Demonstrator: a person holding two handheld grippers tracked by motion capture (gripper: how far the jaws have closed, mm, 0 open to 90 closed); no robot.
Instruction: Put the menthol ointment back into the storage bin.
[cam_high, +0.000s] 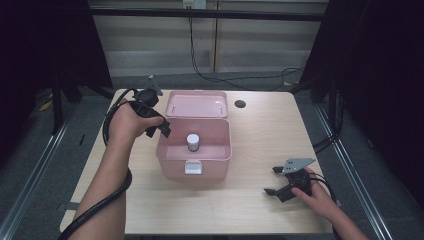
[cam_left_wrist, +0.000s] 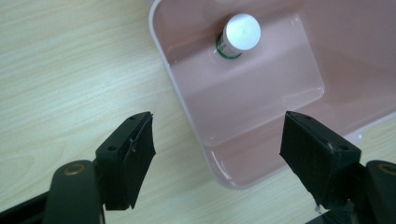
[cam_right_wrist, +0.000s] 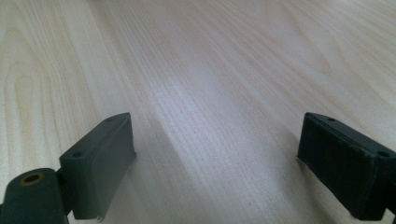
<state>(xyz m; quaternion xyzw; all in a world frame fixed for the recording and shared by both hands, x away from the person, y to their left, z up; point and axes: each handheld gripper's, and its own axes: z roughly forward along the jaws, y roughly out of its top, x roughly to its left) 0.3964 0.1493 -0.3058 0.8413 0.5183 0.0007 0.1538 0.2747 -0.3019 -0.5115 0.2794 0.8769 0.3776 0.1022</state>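
A light wooden table seen from above, with a person's two forearms coming in from the 6 o'clock edge. At about 10 o'clock on the table, the person's left hand holds the left gripper raised just beside the left wall of an open pink box, its black jaws angled down toward the box. The jaws are spread apart with nothing between them; in the left gripper view one jaw hangs over bare wood and the other over the near corner of the box, without touching the rim. A black cable loops from this gripper down along the forearm. The pink box sits at the centre of the table, slightly toward 12 o'clock, with its lid hinged open and lying back toward 12 o'clock, and a small white latch on the wall facing 6 o'clock. Inside, a small bottle with a white cap stands upright on the box floor, apart from the walls; the left gripper view shows a green band on its label below the cap. A dark round hole sits in the tabletop at about 1 o'clock. At about 4 o'clock, well apart from the box, the right hand holds the right gripper low over the wood, its jaws spread wide and empty, pointing toward 9 o'clock.
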